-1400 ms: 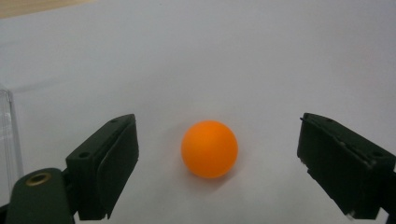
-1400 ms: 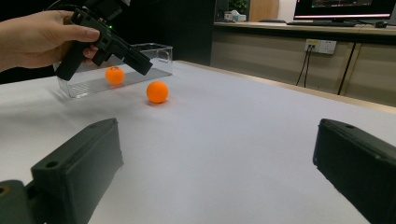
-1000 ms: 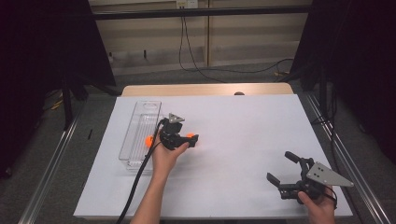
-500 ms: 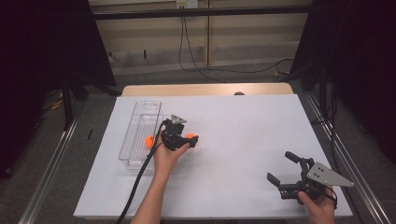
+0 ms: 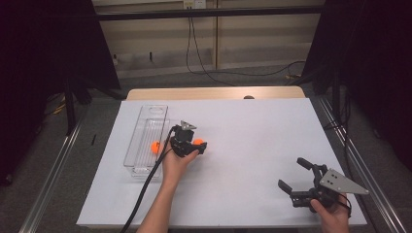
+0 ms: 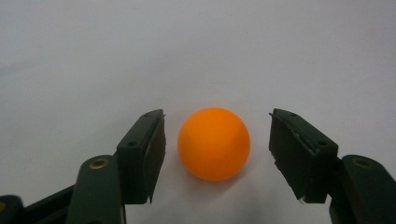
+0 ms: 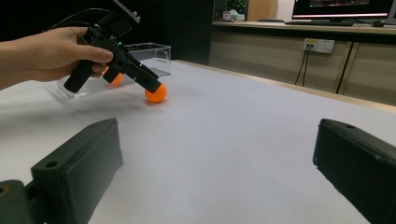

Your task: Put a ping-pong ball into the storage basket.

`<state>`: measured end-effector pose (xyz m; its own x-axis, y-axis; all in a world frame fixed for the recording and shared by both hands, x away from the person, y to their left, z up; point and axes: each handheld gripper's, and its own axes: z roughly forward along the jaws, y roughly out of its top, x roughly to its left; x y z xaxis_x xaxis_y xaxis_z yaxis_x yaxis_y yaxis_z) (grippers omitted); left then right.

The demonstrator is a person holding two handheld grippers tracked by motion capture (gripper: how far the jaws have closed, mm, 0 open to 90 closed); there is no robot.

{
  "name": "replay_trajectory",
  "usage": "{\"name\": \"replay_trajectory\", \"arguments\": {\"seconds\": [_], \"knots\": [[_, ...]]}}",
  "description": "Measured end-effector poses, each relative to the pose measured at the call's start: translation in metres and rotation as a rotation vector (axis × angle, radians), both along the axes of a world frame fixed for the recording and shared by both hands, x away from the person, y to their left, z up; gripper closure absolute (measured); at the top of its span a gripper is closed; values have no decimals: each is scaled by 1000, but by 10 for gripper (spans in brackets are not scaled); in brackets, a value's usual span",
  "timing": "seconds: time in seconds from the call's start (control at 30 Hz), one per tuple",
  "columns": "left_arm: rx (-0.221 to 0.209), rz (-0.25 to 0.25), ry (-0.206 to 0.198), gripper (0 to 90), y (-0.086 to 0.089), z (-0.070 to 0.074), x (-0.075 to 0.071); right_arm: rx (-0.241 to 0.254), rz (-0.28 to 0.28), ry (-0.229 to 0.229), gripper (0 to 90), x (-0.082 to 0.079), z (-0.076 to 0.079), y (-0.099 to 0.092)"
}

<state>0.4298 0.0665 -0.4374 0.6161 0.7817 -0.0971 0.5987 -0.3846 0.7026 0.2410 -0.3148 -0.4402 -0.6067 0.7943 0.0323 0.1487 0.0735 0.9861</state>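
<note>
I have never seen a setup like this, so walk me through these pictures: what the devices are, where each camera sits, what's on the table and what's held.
A person holds a hand-held two-jaw tool in each hand at a table covered in white paper. One picture looks down from above; the other two come from cameras riding on each tool, looking along its black jaws. The left tool has just been closing around an orange ball on the paper, but gaps remain on both sides, so nothing is gripped yet. A clear plastic box beside it holds another orange ball. The right tool rests open near the table's right front corner, holding nothing.
</note>
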Motion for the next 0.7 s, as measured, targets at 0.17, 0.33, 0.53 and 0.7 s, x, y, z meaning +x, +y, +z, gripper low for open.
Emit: {"name": "replay_trajectory", "arguments": {"seconds": [0.17,0.33,0.53,0.7], "knots": [[11,0,8,389,0,-3,2,-3,0,-1,8,0,0,0],[10,-1,12,413,-2,-6,2,-2,0,0,7,0,0,-1],[20,-4,16,436,-2,-8,4,-1,-2,0,8,-1,0,-1],[9,-1,30,450,-3,-12,5,-2,-3,-2,7,-1,0,-2]]}}
